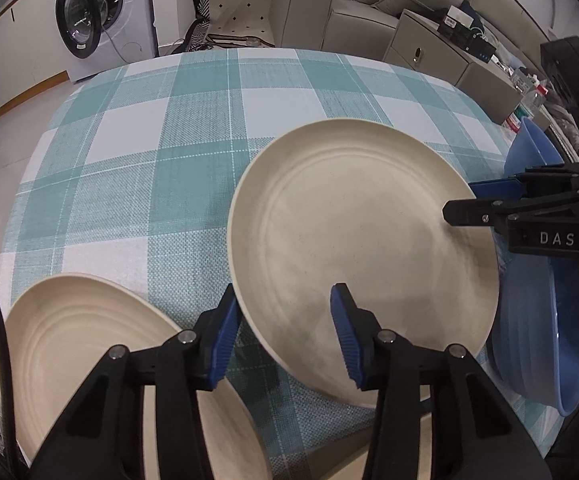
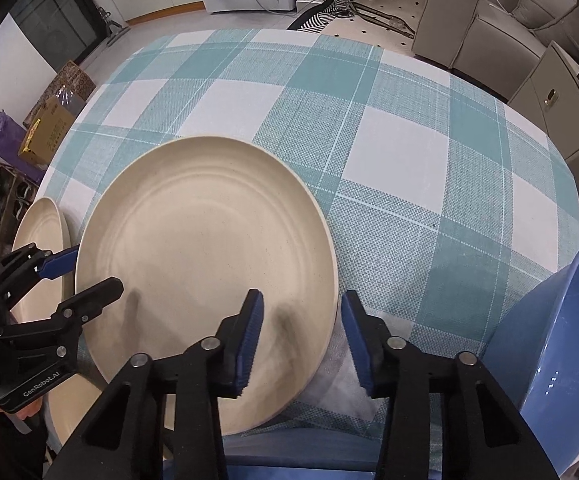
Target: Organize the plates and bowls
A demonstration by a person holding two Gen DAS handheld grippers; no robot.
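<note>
A: Where is the cream plate (image 1: 363, 248) lying relative to each gripper?

B: It is sitting on the checked tablecloth (image 1: 137, 152), squarely between the two. The left gripper (image 1: 285, 336) is straddling the plate's left rim — one blue pad outside the edge, the other over the plate's face. The right gripper (image 2: 301, 340) is mirroring that on the right rim (image 2: 331, 280).

A: Are the jaws clamping yet?

B: Both pairs are standing narrowly apart with the rim in the gap; I am not seeing the pads pressing on it.

A: Which hand is nearer?

B: Neither — they are flanking it evenly, so a two-handed lift looks likely.

A: Anything close by?

B: A second cream plate (image 1: 89, 344) is lying just left of the left gripper, and a blue bowl (image 2: 561, 344) just right of the right one.
</note>
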